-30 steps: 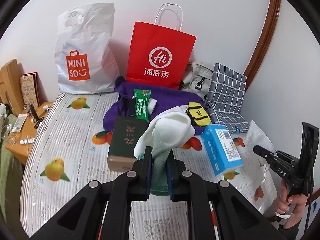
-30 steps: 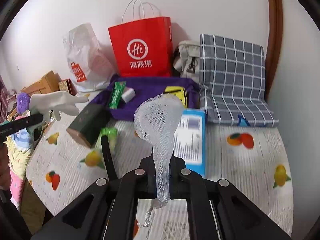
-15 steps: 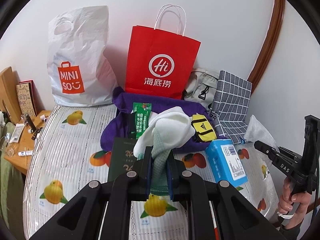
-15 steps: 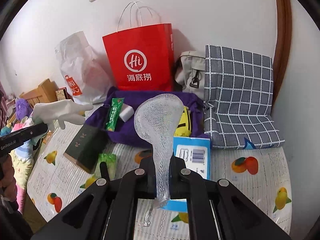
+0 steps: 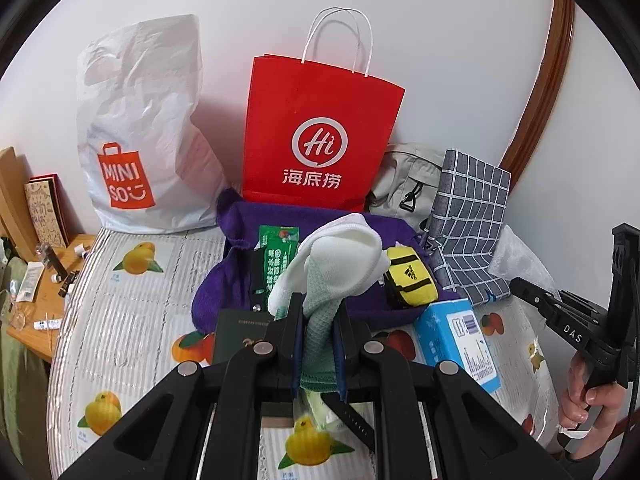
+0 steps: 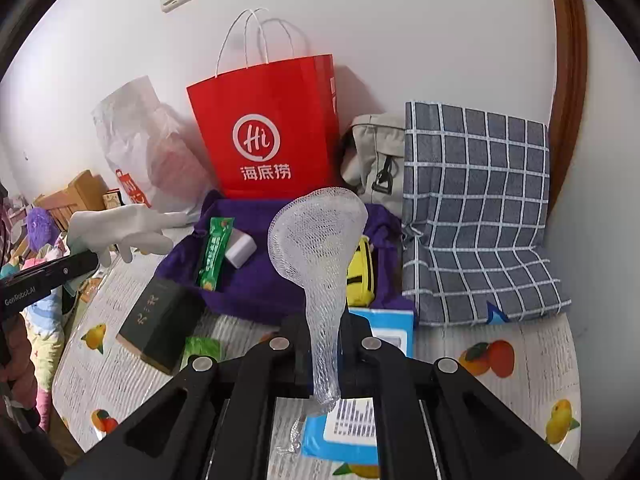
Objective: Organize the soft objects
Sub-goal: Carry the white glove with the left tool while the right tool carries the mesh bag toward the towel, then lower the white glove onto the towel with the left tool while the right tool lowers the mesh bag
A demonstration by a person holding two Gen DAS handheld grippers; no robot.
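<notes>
My left gripper (image 5: pixel 320 320) is shut on the pale green cuff of a white glove (image 5: pixel 340 256), which stands up over the bed. The right wrist view shows that glove (image 6: pixel 124 232) at the left, fingers pointing right. My right gripper (image 6: pixel 322 332) is shut on the narrow end of a clear foam net sleeve (image 6: pixel 320 232), held upright. In the left wrist view the right gripper (image 5: pixel 520 288) sits at the far right, a hand on its handle. A red paper bag (image 5: pixel 320 136) and a white plastic bag (image 5: pixel 140 140) stand against the wall ahead.
On the fruit-print bedcover lie a purple cloth (image 5: pixel 240 280) with a green packet (image 5: pixel 276 256) and yellow pouch (image 5: pixel 408 284), a blue box (image 5: pixel 456 344) and a dark green box (image 6: pixel 160 320). A grey checked cushion (image 6: pixel 476 208) and beige backpack (image 6: pixel 376 160) lean at the right. A wooden side table (image 5: pixel 44 292) stands left.
Both grippers have moved forward toward the bags at the wall, which now look nearer. Each keeps its grip: the glove in the left, the net sleeve in the right.
</notes>
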